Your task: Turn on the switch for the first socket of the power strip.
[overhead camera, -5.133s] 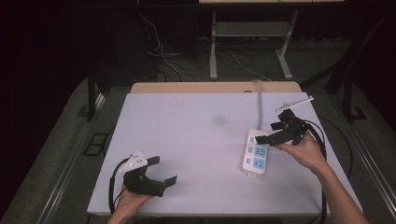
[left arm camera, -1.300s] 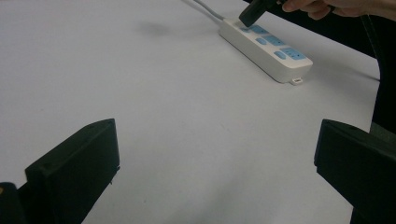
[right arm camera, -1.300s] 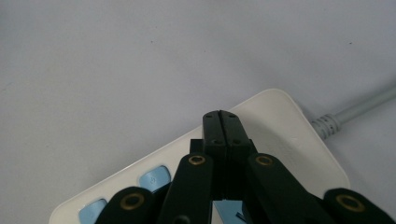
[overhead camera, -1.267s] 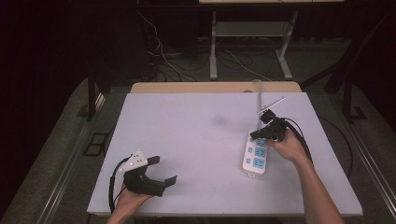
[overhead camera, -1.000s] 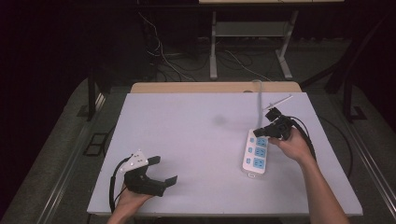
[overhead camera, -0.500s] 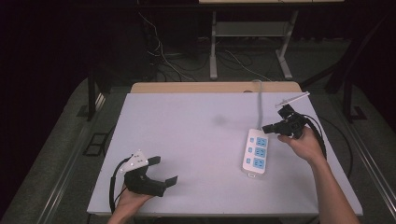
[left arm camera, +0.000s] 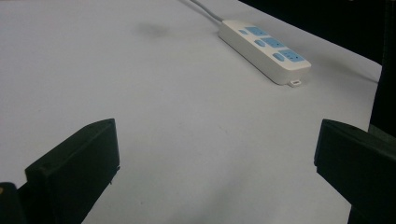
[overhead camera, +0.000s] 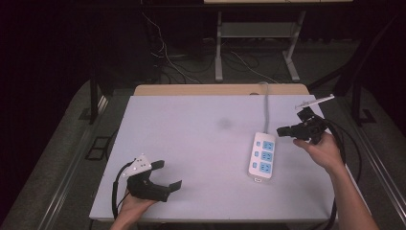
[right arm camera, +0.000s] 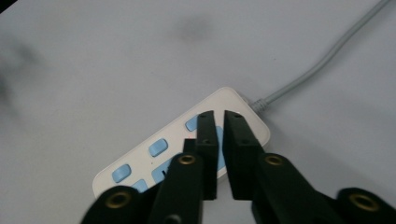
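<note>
A white power strip (overhead camera: 263,154) with blue sockets lies flat on the right half of the white table (overhead camera: 191,139). Its grey cable (overhead camera: 266,108) runs off toward the far edge. My right gripper (overhead camera: 283,130) hovers just right of the strip's far end, shut with only a sliver between the jaws and nothing in them. In the right gripper view the gripper (right arm camera: 219,128) hangs over the power strip's (right arm camera: 154,154) cable end, with the cable (right arm camera: 327,60) beyond. My left gripper (overhead camera: 167,175) rests open near the front left. In the left gripper view the power strip (left arm camera: 264,44) lies far beyond the gripper (left arm camera: 215,149).
A faint dark smudge (overhead camera: 224,123) marks the table's middle. A wooden strip (overhead camera: 220,89) borders the far edge. Beyond it stand metal table legs (overhead camera: 219,52) and loose cables on the dark floor. Black cable loops trail from my right gripper (overhead camera: 342,143).
My right gripper has drawn back to the right, off the far end of the power strip, and now hovers beside it. The strip and my left gripper have stayed put.
</note>
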`<state>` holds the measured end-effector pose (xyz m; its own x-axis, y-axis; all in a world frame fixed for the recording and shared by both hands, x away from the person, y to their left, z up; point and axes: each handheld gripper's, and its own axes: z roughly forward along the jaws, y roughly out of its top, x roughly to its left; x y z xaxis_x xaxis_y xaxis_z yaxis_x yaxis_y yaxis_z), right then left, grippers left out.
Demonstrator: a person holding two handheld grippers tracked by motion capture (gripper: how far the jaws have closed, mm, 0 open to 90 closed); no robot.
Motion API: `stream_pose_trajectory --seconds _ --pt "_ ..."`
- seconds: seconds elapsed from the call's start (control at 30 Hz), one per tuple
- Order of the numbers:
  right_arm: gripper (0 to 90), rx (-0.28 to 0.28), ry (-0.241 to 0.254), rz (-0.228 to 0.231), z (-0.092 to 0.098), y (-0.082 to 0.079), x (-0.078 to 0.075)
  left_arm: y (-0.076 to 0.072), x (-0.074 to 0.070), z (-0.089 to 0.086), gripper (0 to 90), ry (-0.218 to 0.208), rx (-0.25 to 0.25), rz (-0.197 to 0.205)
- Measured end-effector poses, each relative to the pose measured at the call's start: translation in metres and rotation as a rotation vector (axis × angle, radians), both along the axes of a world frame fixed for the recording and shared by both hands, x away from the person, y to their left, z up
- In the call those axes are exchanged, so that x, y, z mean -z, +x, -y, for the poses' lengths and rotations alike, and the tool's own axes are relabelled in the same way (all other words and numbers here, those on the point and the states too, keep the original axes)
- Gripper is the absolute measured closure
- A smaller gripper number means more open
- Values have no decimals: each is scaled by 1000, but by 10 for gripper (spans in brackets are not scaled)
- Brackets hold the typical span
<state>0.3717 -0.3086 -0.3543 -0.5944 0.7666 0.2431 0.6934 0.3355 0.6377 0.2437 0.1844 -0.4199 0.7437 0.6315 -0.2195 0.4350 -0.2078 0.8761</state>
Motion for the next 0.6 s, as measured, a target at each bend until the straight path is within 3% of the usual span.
stream_pose_trajectory --seconds 0.43,0.6 --pt "431 87 47 58 10 -29 -6 0 0 0 0 -2 -2 1" --pt "201 112 65 44 13 -36 -5 0 0 1 0 1 -1 -2"
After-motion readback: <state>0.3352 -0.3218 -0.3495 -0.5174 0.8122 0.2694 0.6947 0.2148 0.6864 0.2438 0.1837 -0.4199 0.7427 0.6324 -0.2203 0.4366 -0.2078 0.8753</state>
